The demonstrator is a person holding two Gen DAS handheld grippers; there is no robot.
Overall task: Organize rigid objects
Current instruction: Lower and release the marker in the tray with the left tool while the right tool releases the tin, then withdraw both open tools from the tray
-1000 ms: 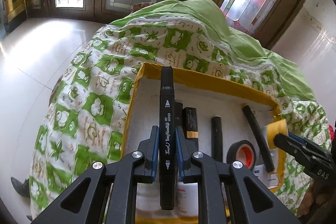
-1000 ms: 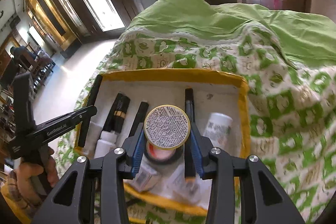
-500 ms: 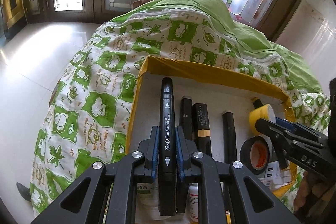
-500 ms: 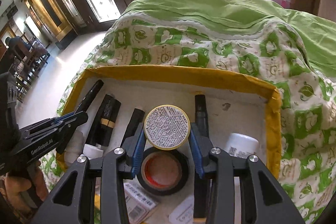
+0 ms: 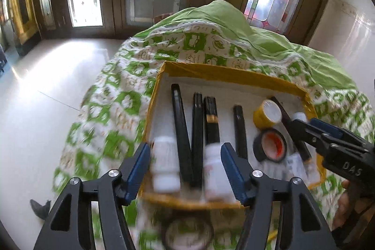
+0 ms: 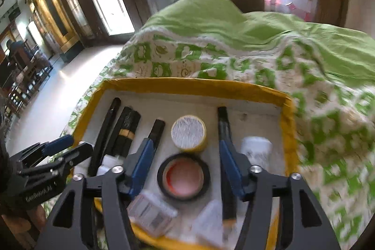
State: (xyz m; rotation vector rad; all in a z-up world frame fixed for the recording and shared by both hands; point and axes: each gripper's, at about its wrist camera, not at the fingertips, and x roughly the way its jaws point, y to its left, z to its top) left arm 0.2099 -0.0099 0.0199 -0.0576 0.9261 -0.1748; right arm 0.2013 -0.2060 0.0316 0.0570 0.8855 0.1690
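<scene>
Though blur softens the near edge of the left wrist view, the left gripper (image 5: 185,170) plainly hangs over the near end of the yellow-rimmed box (image 5: 232,75) with its jaws wide and nothing between them, and the long black marker (image 5: 179,130) lies flat on the box's white floor beside two more dark pens (image 5: 198,132), so that item looks placed. White plastic bottles (image 5: 164,163) stand at the near wall, smooth and cylindrical; a black tape roll (image 5: 270,148) with an orange core lies flat, and a yellow tin (image 5: 267,113) sits just beyond it. Outside the box, low in the picture, a round pale thing lies on the quilt (image 5: 110,109), too blurred to name; I judge it is left to sort. From the right wrist view, the right gripper (image 6: 185,163) also has its jaws wide and empty above the tape roll, the yellow tin with its printed white lid resting on the floor ahead. Small clear plastic cases (image 6: 150,210) lie near the front wall, hard and boxy. Most rigid pieces seem already gathered inside; the quilt is soft, printed green and white.
</scene>
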